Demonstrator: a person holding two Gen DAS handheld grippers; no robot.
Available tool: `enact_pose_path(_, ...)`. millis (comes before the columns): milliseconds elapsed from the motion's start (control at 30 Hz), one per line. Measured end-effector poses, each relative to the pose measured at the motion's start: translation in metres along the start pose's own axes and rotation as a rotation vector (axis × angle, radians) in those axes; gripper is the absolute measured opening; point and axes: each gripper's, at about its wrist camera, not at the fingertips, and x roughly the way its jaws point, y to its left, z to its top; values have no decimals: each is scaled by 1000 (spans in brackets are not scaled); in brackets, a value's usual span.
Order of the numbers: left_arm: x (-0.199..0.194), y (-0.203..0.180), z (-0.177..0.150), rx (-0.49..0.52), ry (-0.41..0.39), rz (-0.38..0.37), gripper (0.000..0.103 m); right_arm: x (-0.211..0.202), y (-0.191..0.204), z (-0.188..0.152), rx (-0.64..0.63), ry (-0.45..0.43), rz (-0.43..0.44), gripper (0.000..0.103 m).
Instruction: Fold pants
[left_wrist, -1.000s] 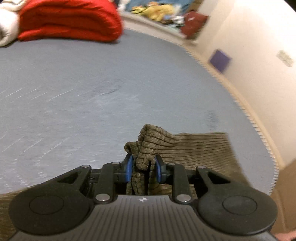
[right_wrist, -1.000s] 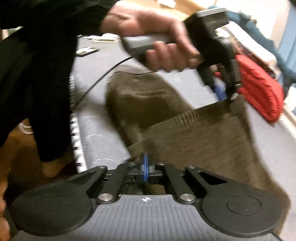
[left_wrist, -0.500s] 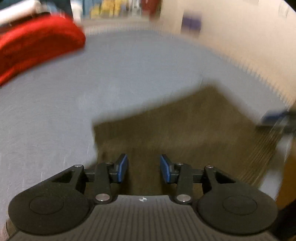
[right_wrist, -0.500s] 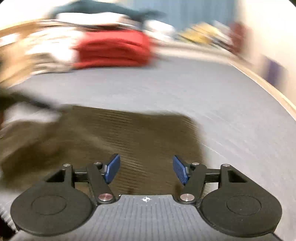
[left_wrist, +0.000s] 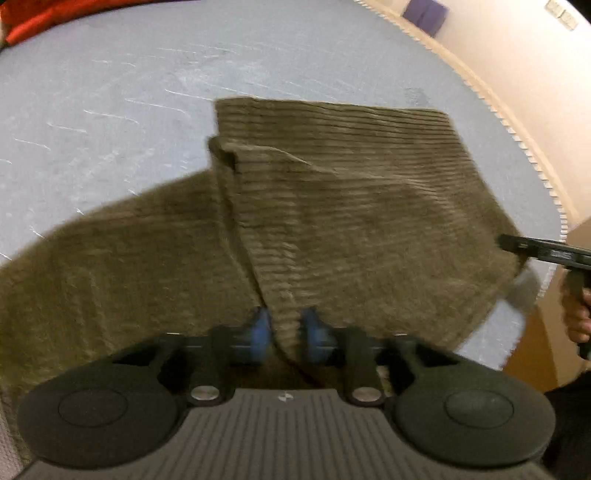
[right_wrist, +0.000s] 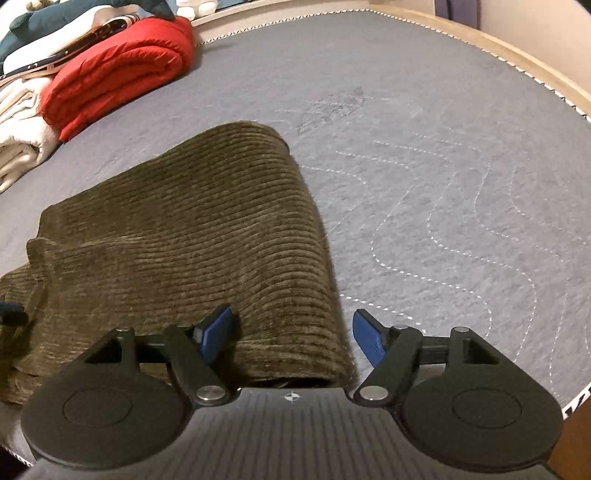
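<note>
Olive-brown corduroy pants (left_wrist: 332, 206) lie folded on a grey quilted mattress (left_wrist: 110, 110). In the left wrist view my left gripper (left_wrist: 286, 334) is closing on a fold of the pants, with cloth between its blue pads. In the right wrist view the pants (right_wrist: 207, 236) lie flat, and my right gripper (right_wrist: 295, 338) is open, straddling their near right edge with nothing held. The right gripper also shows in the left wrist view (left_wrist: 546, 253) at the pants' right side.
A folded red blanket (right_wrist: 118, 74) and white and teal bedding (right_wrist: 22, 129) lie at the mattress's far left. The mattress edge and wooden frame (right_wrist: 498, 48) curve along the right. A beige wall (left_wrist: 517, 55) stands beyond.
One second ago both grippers held the pants; half a second ago both were open over them. Now the left gripper has closed on a fold, and the right stays open.
</note>
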Motion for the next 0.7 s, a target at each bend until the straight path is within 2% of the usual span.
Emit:
enact_pose_path(33,-7,-2,-4,26,-19,15,6,0,1,0,-4,5,2,74)
enact_pose_path(200,-54,-10,0,56,-138,-66,5,4,2,2,14,25,4,74)
enact_pose_path(267,-57,-15,-4,79,-119,-58,5,5,-1,2,39,34,10,75)
enact_pose_path(300,-49,-19,-8,104,-77,-46,5,6,-3,1,60,41,16,76)
enact_pose_path(367,-29,-26,-18,185,16,3,4,10,-10,0,115,62,27,78)
enact_pose_path(400,-22,-30,-23,230,33,55,4,12,-13,0,139,66,33,78)
enact_pose_path(467,-21,-36,-25,303,-6,164,5,12,-14,0,148,66,33,78)
enact_pose_path(500,-27,-39,-24,322,-56,182,5,11,-13,0,152,66,28,78)
enact_pose_path(567,-46,-40,-18,312,-161,144,12,10,-12,0,159,66,28,72)
enact_pose_path(633,-59,-45,-16,310,-234,63,13,10,-10,-1,148,62,17,72)
enact_pose_path(700,-56,-53,-18,341,-226,12,13,9,-8,-2,139,59,10,70)
